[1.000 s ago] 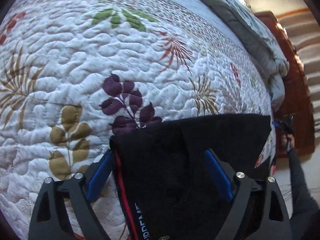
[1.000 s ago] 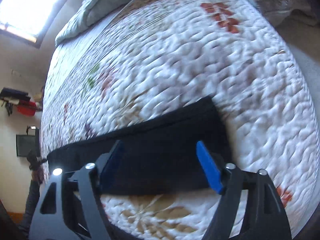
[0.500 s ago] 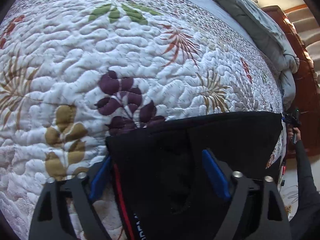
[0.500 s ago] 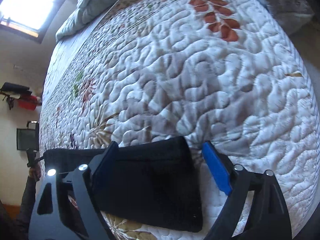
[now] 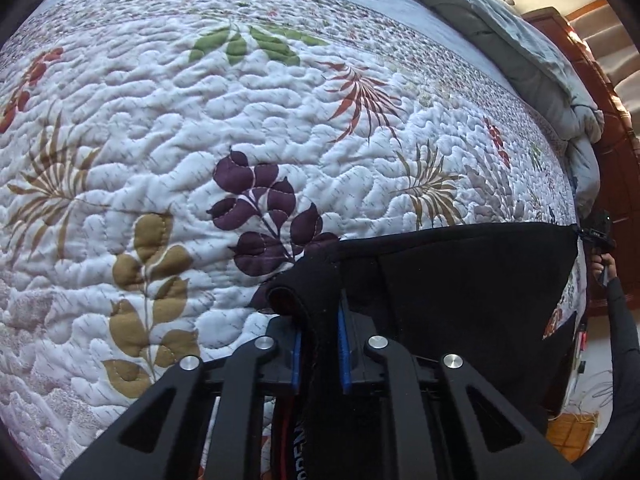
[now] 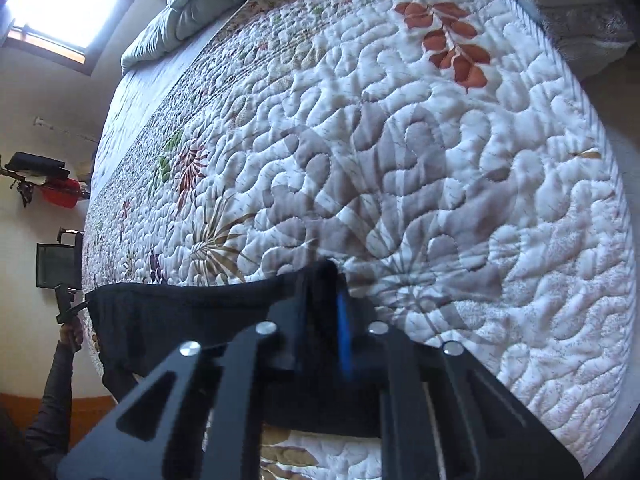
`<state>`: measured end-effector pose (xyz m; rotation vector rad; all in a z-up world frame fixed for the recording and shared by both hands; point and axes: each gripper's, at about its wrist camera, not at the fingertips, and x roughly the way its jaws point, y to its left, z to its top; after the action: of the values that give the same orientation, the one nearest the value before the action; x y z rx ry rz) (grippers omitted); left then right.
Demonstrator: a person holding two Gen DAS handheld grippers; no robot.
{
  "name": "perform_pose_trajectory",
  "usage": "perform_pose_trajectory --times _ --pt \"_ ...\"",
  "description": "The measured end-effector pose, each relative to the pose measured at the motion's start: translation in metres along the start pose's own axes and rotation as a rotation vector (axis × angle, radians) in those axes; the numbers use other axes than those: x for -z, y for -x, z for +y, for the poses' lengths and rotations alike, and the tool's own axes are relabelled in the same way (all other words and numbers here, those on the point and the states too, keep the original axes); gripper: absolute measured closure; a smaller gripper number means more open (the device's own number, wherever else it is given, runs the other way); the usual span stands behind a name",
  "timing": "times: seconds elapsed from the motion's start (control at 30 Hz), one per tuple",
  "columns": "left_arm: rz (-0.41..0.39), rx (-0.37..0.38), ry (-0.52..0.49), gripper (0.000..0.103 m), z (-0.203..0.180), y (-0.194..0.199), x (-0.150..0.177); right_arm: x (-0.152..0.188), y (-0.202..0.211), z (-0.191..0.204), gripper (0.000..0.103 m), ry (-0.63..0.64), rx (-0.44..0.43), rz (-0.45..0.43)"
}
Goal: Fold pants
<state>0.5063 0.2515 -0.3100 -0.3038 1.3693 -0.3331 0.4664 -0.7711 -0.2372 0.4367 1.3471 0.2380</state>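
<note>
- Ahead of the pants point(image 5: 460, 280), the quilt point(image 5: 280, 128) lay flat and bare, so my grippers had open passage across it.
- Beyond the pants, at the quilt's far edge, the bunched grey duvet point(image 5: 520, 52) rose as a soft barrier.
- The wooden cabinet point(image 5: 616, 168) stood close beside the pants' right end, narrowing the room there.
- To the pants' right, the quilt point(image 6: 480, 200) ran bare to its edge.

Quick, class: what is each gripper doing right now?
Left gripper: closed on the black pants.
Right gripper: closed on the pants too.
</note>
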Motion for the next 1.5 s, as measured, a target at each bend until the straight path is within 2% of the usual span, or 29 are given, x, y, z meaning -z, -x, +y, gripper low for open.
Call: perform_pose_trajectory --times 0.27,0.5,0.7,0.9,1.03,1.1,1.23,1.37,1.4,1.47,1.5 --pt "-0.091 0.010 -0.008 0.091 -0.016 0.039 0.011 0.019 0.037 0.014 0.095 0.019 0.045 -0.089" --pt "-0.163 0.033 -0.057 0.092 -0.052 0.087 0.031 0.060 0.091 0.036 0.095 0.039 0.068 -0.167" --pt "-0.218 0.054 -0.115 0.092 -0.080 0.136 0.074 0.113 0.133 0.036 0.095 0.021 0.076 -0.237" --pt "-0.254 0.067 -0.114 0.090 -0.085 0.162 0.136 0.180 0.147 0.034 0.095 0.027 0.169 -0.320" --pt "-0.237 0.044 -0.107 0.088 -0.084 0.159 0.186 0.232 0.141 0.028 0.092 0.028 0.262 -0.355" --pt "-0.227 0.061 -0.080 0.087 -0.076 0.155 0.208 0.261 0.139 0.023 0.091 0.008 0.292 -0.382" --pt "-0.183 0.046 -0.044 0.085 -0.063 0.134 0.249 0.315 0.131 0.016 0.091 -0.017 0.335 -0.408" --pt "-0.147 0.061 0.008 0.082 -0.050 0.101 0.277 0.349 0.119 0.006 0.086 -0.089 0.341 -0.404" --pt "-0.136 0.052 0.017 0.081 -0.049 0.093 0.282 0.357 0.113 0.004 0.084 -0.112 0.345 -0.386" --pt "-0.127 0.025 0.043 0.078 -0.048 0.080 0.292 0.370 0.102 0.002 0.062 -0.151 0.356 -0.359" --pt "-0.141 0.012 0.064 0.062 -0.045 0.080 0.297 0.375 0.098 0.002 0.059 -0.167 0.353 -0.345"
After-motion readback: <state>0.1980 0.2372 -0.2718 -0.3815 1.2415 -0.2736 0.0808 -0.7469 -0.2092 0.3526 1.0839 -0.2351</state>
